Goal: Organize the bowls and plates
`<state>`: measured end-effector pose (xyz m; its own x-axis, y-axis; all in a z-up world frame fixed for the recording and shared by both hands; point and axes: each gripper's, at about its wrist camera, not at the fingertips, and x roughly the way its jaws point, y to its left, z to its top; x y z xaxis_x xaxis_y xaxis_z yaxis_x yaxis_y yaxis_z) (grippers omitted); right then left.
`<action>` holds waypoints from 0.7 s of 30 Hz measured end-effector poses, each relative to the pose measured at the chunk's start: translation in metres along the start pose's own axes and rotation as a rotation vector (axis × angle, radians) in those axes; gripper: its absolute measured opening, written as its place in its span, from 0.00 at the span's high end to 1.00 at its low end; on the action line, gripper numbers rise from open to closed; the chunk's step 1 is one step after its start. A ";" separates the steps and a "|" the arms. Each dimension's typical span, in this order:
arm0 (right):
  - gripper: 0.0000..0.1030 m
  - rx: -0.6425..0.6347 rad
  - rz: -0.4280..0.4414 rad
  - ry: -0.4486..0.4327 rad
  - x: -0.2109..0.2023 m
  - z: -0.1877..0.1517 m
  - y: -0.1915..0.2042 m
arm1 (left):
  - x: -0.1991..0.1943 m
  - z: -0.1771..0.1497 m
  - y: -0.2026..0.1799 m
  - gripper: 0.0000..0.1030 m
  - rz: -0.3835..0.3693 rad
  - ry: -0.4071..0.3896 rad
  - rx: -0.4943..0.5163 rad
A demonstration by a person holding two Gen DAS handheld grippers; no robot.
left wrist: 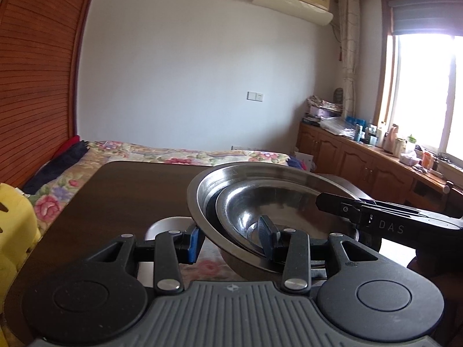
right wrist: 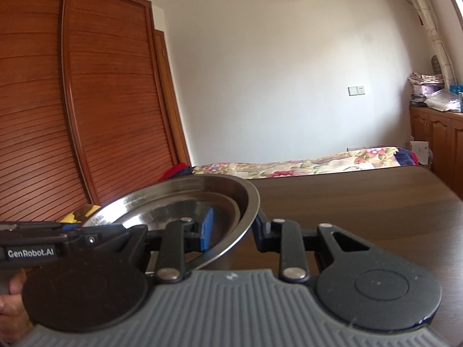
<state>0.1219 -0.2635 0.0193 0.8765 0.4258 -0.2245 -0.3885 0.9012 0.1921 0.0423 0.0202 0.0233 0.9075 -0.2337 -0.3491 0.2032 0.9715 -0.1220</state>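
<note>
Steel bowls and a plate-like basin are nested together and held tilted above the dark wooden table [left wrist: 115, 190], filling the lower centre of the left wrist view. Going from the biggest thing down: the table spreads across the middle of both views, with a flowered bed [left wrist: 173, 153] behind it and a slatted wooden wardrobe [right wrist: 86, 101] at the upper left of the right wrist view. A low wooden cabinet [left wrist: 361, 156] runs under the bright window at the right of the left wrist view.

Next in size is the wide steel basin [left wrist: 202, 202], its rim raised toward the far side and tipped. Inside it sits a smaller steel bowl [left wrist: 260, 211], its rim just within the basin's rim. A small white bowl [left wrist: 167, 225] rests on the table at lower left of the stack, partly hidden behind the left gripper [left wrist: 231, 237].

That gripper's jaws pinch the near rim of the stack, one blue pad outside the basin and the other inside the smaller bowl. The right gripper [right wrist: 234, 231] enters from the right edge of the left wrist view; in its own view its jaws pinch the basin's rim, a blue pad inside and the other finger outside. A hand [right wrist: 11, 303] shows at the lower left of the right wrist view
</note>
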 end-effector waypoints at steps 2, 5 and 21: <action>0.70 -0.010 0.005 0.008 0.003 -0.001 0.005 | 0.000 -0.002 0.004 0.59 0.009 0.001 -0.008; 0.70 -0.021 0.014 0.024 0.007 -0.001 0.010 | 0.000 -0.004 0.012 0.59 0.016 0.004 -0.023; 0.70 -0.067 0.022 0.076 0.022 -0.008 0.035 | -0.003 -0.016 0.033 0.59 0.044 0.026 -0.066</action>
<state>0.1257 -0.2215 0.0137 0.8445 0.4482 -0.2930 -0.4280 0.8938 0.1337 0.0403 0.0521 0.0054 0.9051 -0.1926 -0.3791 0.1381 0.9764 -0.1663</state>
